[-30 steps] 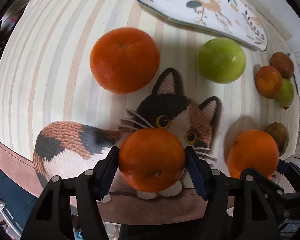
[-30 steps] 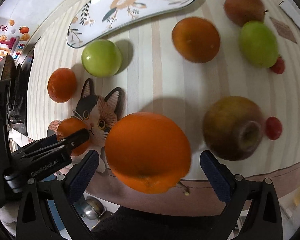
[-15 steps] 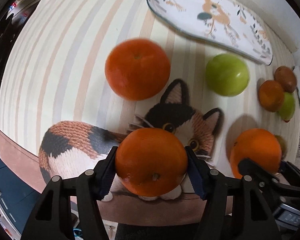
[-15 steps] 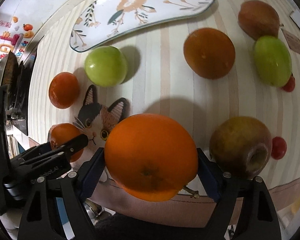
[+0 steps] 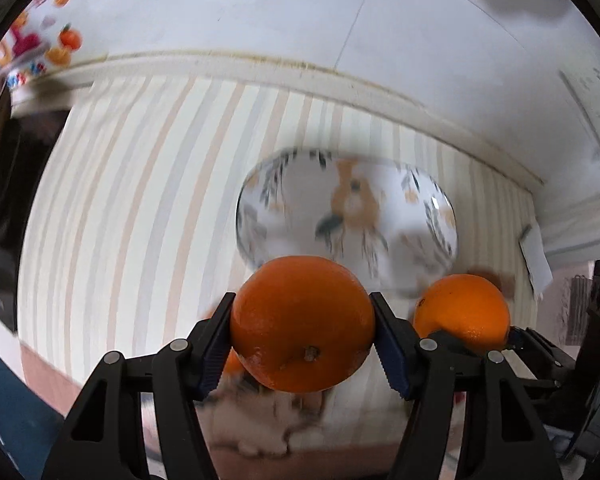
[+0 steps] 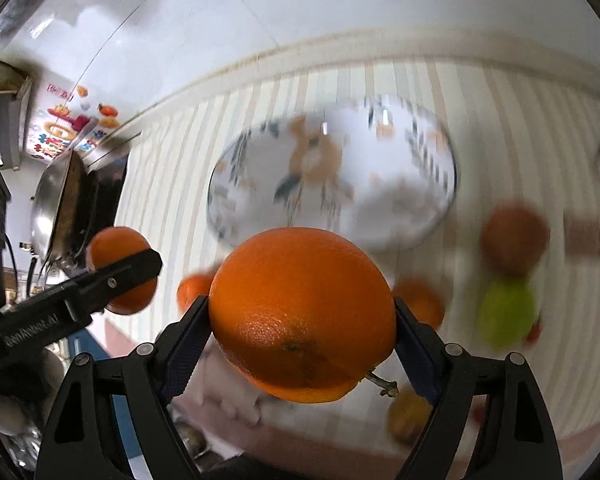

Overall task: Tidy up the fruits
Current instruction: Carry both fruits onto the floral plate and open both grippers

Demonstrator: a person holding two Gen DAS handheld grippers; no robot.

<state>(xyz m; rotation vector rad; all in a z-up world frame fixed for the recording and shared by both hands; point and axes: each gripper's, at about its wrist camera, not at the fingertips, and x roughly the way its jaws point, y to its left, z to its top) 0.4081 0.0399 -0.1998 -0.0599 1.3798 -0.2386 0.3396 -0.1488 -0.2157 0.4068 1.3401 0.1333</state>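
Each hand-held gripper squeezes one orange tight so it cannot drop: the left hand-held gripper [image 5: 302, 346] holds its orange [image 5: 302, 322] low in the middle, the right hand-held gripper [image 6: 300, 334] holds its bigger orange [image 6: 302, 314], both just below the flowery plate [image 6: 380, 208] on the striped bench [image 5: 140, 200], probably where they go.

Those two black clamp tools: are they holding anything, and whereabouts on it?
Each holds a round orange by its opposite sides: the left gripper grips the smaller orange, the right gripper the larger orange.
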